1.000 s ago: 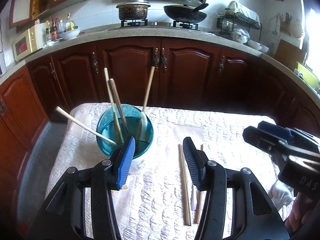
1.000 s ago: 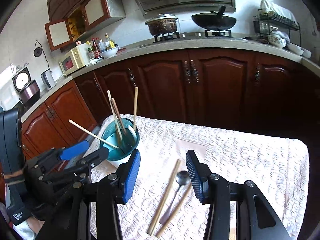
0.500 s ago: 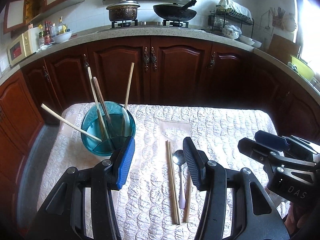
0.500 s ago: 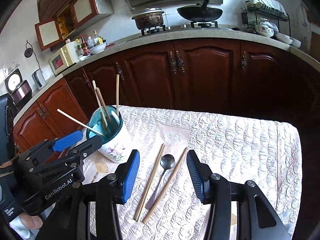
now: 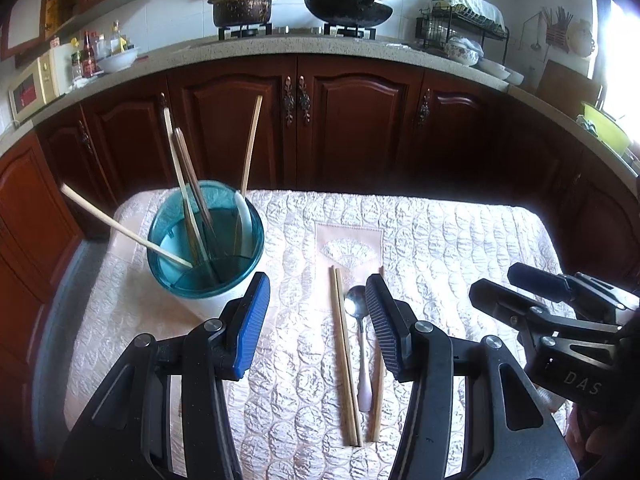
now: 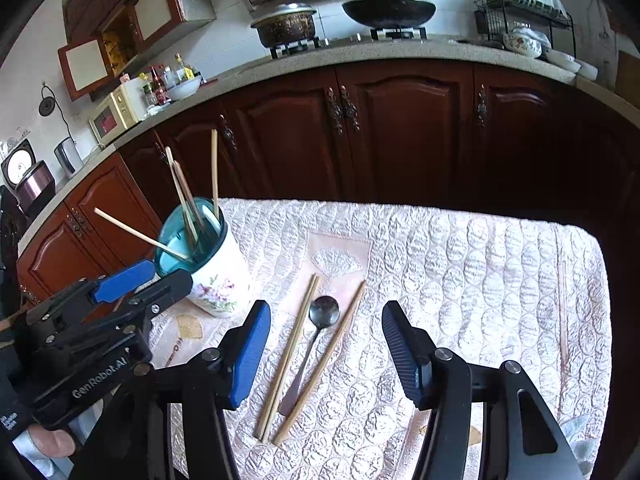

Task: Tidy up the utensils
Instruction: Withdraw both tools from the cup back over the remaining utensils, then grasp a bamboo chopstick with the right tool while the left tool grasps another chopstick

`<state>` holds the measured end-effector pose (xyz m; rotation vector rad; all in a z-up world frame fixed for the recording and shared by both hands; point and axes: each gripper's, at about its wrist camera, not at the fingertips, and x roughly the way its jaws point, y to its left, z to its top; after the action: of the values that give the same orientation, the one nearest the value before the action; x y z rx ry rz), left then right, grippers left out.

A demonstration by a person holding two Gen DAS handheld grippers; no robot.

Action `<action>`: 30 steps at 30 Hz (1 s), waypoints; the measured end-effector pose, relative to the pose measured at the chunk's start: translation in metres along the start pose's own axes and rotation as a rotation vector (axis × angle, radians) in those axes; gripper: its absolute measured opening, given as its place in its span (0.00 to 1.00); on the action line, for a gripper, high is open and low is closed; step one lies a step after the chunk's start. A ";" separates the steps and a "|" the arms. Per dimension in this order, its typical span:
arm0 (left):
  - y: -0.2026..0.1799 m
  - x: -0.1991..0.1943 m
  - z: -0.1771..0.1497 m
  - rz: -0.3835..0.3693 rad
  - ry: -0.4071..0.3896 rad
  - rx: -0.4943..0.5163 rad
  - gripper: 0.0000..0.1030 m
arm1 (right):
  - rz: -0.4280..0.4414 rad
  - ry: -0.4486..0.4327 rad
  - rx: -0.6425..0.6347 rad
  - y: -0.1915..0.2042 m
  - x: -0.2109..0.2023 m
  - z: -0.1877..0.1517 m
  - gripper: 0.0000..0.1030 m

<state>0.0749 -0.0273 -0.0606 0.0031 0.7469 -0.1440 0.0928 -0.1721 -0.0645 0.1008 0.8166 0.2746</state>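
**Loose utensils framed between both open grippers, holder at left**

Both wrist views have drawn back and steadied over the last second, so that the loose utensils, half hidden behind the fingers a second ago, now lie in plain view on the cloth. A metal spoon (image 6: 320, 336) lies bowl away from the cameras, with a pair of chopsticks (image 6: 289, 354) touching each other just to its left and a single chopstick (image 6: 324, 360) just to its right, its lower end against the spoon's handle. These three items rest near the middle of the quilted tablecloth (image 6: 460, 280). To their left stands the utensil holder (image 6: 208, 268), a floral cup with a teal liner, already bearing several chopsticks that lean outward at different angles.

The right gripper (image 6: 326, 350) hovers above the loose set with its jaws wide apart and nothing between them. The left gripper (image 5: 318, 320) is likewise spread wide and empty, between holder and spoon; in the right view it (image 6: 148, 284) sits just beside the holder.

Judged risks: the paired chopsticks lie flat and close, so a pinch may lift only one or roll the other against the spoon. The soft cloth may bunch under descending fingers. On insertion, the long chopstick leaning far left could be struck, tipping the holder.
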 end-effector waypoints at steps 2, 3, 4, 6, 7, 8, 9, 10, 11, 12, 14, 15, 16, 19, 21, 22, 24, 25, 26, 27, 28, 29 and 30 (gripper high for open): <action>0.002 0.005 -0.002 0.003 0.012 0.001 0.48 | -0.002 0.015 0.006 -0.002 0.007 -0.003 0.54; 0.003 0.008 -0.004 0.003 0.018 -0.001 0.48 | -0.001 0.024 0.008 -0.004 0.011 -0.005 0.54; 0.004 0.012 -0.006 0.000 0.027 -0.004 0.48 | 0.003 0.033 0.011 -0.006 0.017 -0.007 0.54; 0.007 0.021 -0.010 -0.010 0.057 -0.013 0.48 | 0.008 0.053 0.016 -0.011 0.029 -0.011 0.54; 0.009 0.025 -0.012 -0.015 0.075 -0.017 0.48 | 0.011 0.063 0.019 -0.013 0.035 -0.014 0.54; 0.011 0.031 -0.015 -0.027 0.095 -0.024 0.48 | 0.016 0.077 0.024 -0.016 0.043 -0.016 0.54; 0.013 0.036 -0.018 -0.039 0.114 -0.031 0.48 | 0.020 0.097 0.030 -0.020 0.054 -0.020 0.54; 0.015 0.041 -0.021 -0.046 0.129 -0.036 0.48 | 0.025 0.113 0.036 -0.023 0.062 -0.022 0.54; 0.017 0.046 -0.025 -0.048 0.145 -0.039 0.48 | 0.030 0.129 0.039 -0.027 0.072 -0.024 0.54; 0.018 0.051 -0.028 -0.052 0.161 -0.040 0.48 | 0.030 0.147 0.043 -0.031 0.083 -0.026 0.54; 0.021 0.062 -0.034 -0.064 0.196 -0.049 0.48 | 0.026 0.182 0.043 -0.037 0.103 -0.030 0.54; 0.021 0.067 -0.036 -0.070 0.215 -0.056 0.48 | 0.030 0.198 0.047 -0.040 0.114 -0.031 0.54; 0.022 0.072 -0.038 -0.075 0.229 -0.062 0.48 | 0.035 0.210 0.054 -0.043 0.122 -0.031 0.54; 0.021 0.089 -0.043 -0.081 0.262 -0.071 0.48 | 0.062 0.250 0.091 -0.049 0.146 -0.030 0.44; 0.019 0.101 -0.045 -0.094 0.287 -0.076 0.48 | 0.069 0.262 0.093 -0.050 0.158 -0.027 0.41; 0.018 0.106 -0.045 -0.101 0.297 -0.078 0.48 | 0.065 0.268 0.090 -0.050 0.165 -0.025 0.40; 0.014 0.116 -0.045 -0.117 0.312 -0.073 0.46 | 0.064 0.287 0.087 -0.050 0.176 -0.024 0.32; 0.012 0.121 -0.046 -0.117 0.319 -0.066 0.44 | 0.061 0.295 0.083 -0.050 0.180 -0.021 0.30; 0.009 0.127 -0.047 -0.112 0.329 -0.057 0.39 | 0.060 0.299 0.081 -0.050 0.182 -0.021 0.29; 0.007 0.132 -0.048 -0.110 0.341 -0.049 0.34 | 0.061 0.300 0.080 -0.050 0.183 -0.020 0.28; 0.005 0.138 -0.049 -0.111 0.355 -0.042 0.33 | 0.062 0.302 0.074 -0.050 0.184 -0.018 0.28; 0.003 0.143 -0.050 -0.108 0.368 -0.034 0.33 | 0.061 0.304 0.066 -0.049 0.184 -0.018 0.28; 0.001 0.146 -0.051 -0.106 0.377 -0.027 0.32 | 0.059 0.304 0.059 -0.049 0.184 -0.018 0.28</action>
<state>0.1463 -0.0429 -0.1975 -0.0366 1.1261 -0.2386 0.2100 -0.1682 -0.2159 0.1414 1.1252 0.3263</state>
